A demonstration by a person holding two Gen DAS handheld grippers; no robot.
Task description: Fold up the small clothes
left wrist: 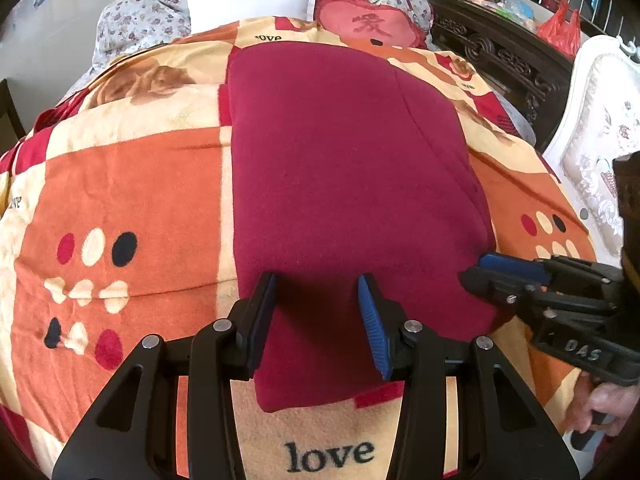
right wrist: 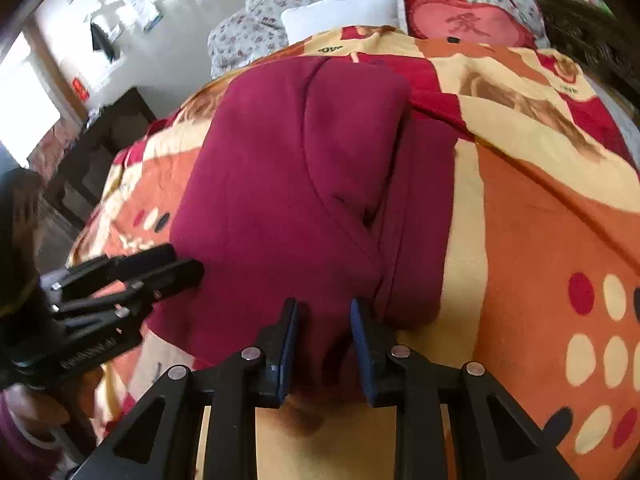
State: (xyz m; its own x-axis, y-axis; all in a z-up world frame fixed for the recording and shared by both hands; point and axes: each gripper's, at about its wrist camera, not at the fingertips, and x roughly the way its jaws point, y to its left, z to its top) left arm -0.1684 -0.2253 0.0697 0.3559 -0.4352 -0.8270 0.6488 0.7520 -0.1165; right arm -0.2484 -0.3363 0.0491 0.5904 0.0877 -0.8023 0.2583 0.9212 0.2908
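Left wrist: maroon garment (left wrist: 344, 168) folded on blanket (left wrist: 120, 184).
Left gripper (left wrist: 316, 292) fingers part-open over its near edge; right gripper (right wrist: 324, 312) fingers narrow, straddling the hem.

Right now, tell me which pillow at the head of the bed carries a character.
The red heart pillow, right of the plain white pillow; its pink centre carries a single red character, and the white one bears nothing.

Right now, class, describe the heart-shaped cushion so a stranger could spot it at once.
Start at the orange patchwork blanket and follow it to its far end. Beside the white pillow lies the heart-shaped cushion: it alone is red, frilled, and bears a stitched character.
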